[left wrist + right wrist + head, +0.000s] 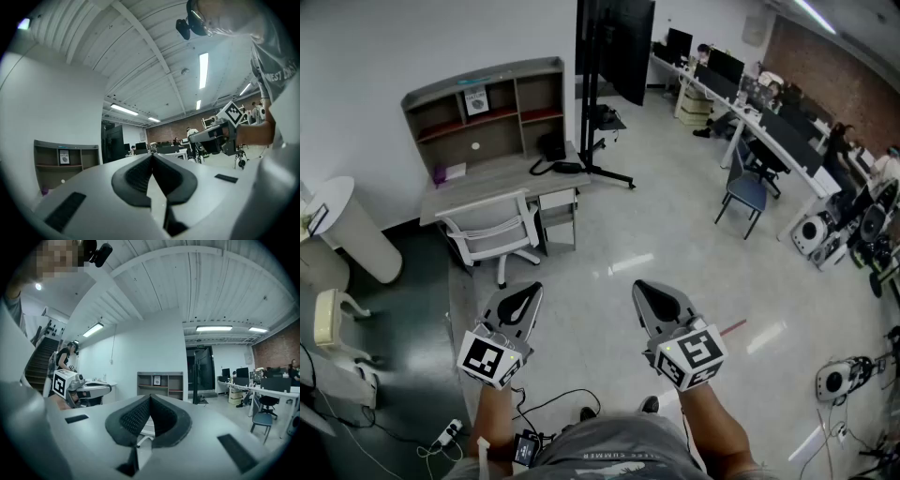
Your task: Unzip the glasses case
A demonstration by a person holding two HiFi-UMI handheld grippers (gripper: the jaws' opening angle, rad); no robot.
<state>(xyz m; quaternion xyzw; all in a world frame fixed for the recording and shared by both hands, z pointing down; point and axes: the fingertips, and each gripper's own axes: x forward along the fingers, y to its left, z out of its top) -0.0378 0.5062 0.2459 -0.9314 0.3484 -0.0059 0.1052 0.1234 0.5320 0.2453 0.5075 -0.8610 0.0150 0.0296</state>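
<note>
No glasses case shows in any view. In the head view my left gripper [528,289] and my right gripper [643,287] are held level over the floor, side by side, jaws pointing away from me. Both are shut, tips touching, with nothing between them. In the left gripper view my left gripper [152,156] faces the room, with the right gripper's marker cube [231,112] at the right. In the right gripper view my right gripper [150,397] points at a shelf unit, and the left gripper's marker cube [62,382] shows at the left.
A grey desk with a shelf hutch [487,117] and a white chair [492,234] stand ahead on the left. A black monitor stand [605,56] is behind them. Long desks with screens [759,103] and a blue chair [748,192] line the right. Cables [553,408] lie by my feet.
</note>
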